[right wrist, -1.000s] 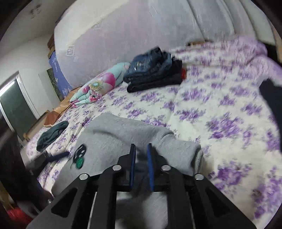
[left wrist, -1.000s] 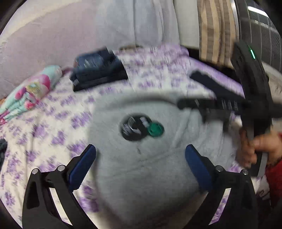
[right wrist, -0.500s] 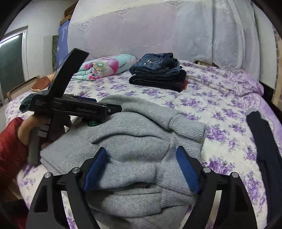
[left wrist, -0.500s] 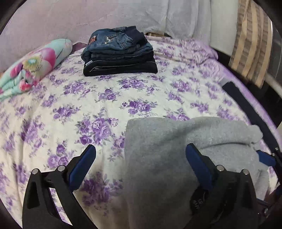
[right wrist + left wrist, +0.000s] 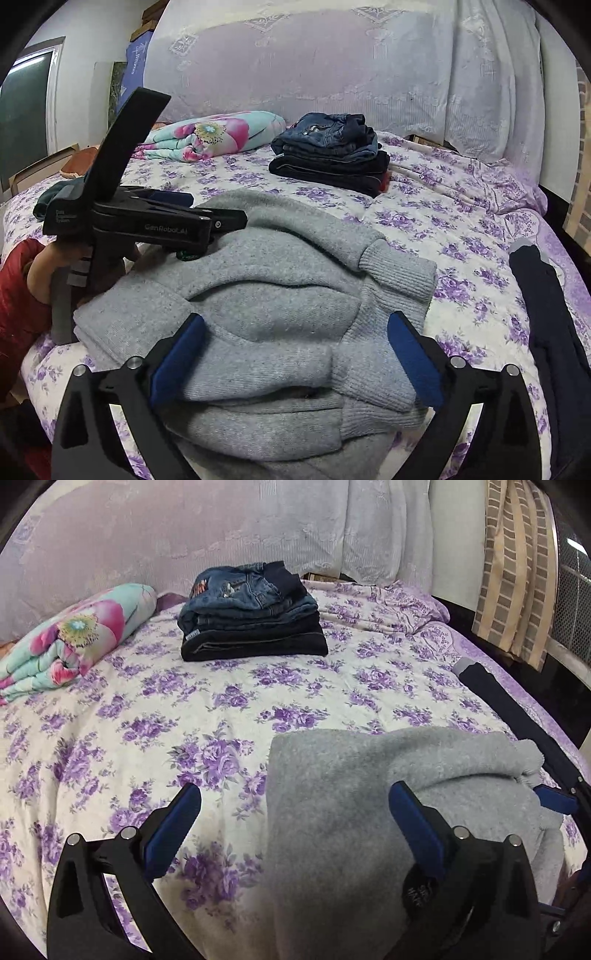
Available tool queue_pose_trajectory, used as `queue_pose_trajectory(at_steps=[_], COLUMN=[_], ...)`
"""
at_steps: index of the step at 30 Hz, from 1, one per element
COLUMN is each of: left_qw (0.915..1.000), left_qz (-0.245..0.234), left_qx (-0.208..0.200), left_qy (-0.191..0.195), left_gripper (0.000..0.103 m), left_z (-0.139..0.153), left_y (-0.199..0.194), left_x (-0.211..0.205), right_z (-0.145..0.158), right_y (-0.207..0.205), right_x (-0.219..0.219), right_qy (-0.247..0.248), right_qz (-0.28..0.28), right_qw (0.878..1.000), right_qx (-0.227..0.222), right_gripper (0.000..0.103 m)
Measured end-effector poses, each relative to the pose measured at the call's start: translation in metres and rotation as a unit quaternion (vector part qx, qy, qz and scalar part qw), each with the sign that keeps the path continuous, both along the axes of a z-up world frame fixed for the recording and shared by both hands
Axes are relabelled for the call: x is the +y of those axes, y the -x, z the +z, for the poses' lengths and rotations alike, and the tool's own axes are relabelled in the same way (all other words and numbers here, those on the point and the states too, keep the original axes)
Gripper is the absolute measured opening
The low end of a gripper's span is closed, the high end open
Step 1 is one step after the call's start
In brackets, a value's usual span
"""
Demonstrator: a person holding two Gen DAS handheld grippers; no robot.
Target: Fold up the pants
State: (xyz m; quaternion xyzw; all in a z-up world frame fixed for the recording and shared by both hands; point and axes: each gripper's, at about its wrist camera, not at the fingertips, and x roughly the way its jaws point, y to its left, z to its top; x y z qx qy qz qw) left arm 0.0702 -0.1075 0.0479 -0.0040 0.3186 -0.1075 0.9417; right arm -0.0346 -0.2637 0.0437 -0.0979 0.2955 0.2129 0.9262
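The folded grey pants (image 5: 280, 314) lie bunched at the bed's (image 5: 295, 701) near edge, below my right tongs (image 5: 295, 354), whose jaws have just been opening and now stand wide, gripping nothing. My left tongs (image 5: 295, 827) also gape wide, straddling the pants' left edge, while a jeans stack (image 5: 255, 616) sits toward the far edge.

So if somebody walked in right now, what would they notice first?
Probably the folded grey fleece pants bunched in the foreground on the purple-flowered bedspread, with the open right gripper just over them. Behind, a stack of folded dark jeans sits near the headboard, beside a rolled pink-and-turquoise floral blanket.
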Motion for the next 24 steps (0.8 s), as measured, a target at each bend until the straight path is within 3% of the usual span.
queue_pose_trajectory(at_steps=[3,7,11,14,17,20,22,24], left_qw=[0.9999,0.9999,0.9999,0.9999,0.9999,0.9999,0.9998,0.9998], left_qz=[0.007,0.01,0.011,0.011,0.009,0.008,0.008,0.009], left_qx=[-0.009,-0.01,-0.01,-0.01,-0.01,-0.014,-0.014,-0.014], left_qy=[-0.006,-0.001,-0.001,-0.001,-0.002,-0.006,-0.007,-0.006], left_gripper=[0.099,0.099,0.099,0.099,0.099,0.099,0.099,0.099], left_z=[0.001,0.002,0.002,0.002,0.002,0.003,0.003,0.003], left_y=[0.004,0.004,0.005,0.005,0.004,0.005,0.006,0.006], left_x=[0.0,0.003,0.004,0.004,0.003,0.002,0.002,0.002], right_z=[0.008,0.044,0.062,0.043,-0.009,-0.014,-0.016,-0.008], right_y=[0.006,0.008,-0.022,-0.05,-0.074,-0.084,-0.083,-0.071], right_x=[-0.004,-0.018,-0.027,-0.025,-0.022,-0.051,-0.053,-0.05], right_qy=[-0.009,-0.064,-0.081,-0.048,-0.002,-0.101,-0.109,-0.093], right_qz=[-0.008,-0.022,-0.056,-0.082,-0.086,-0.086,-0.087,-0.098], right_qw=[1.0,0.995,0.994,0.995,0.995,0.987,0.986,0.989], right_qx=[-0.023,-0.076,-0.057,-0.018,0.053,0.094,0.094,0.056], right_gripper=[0.099,0.1,0.1,0.1,0.099,0.1,0.1,0.099])
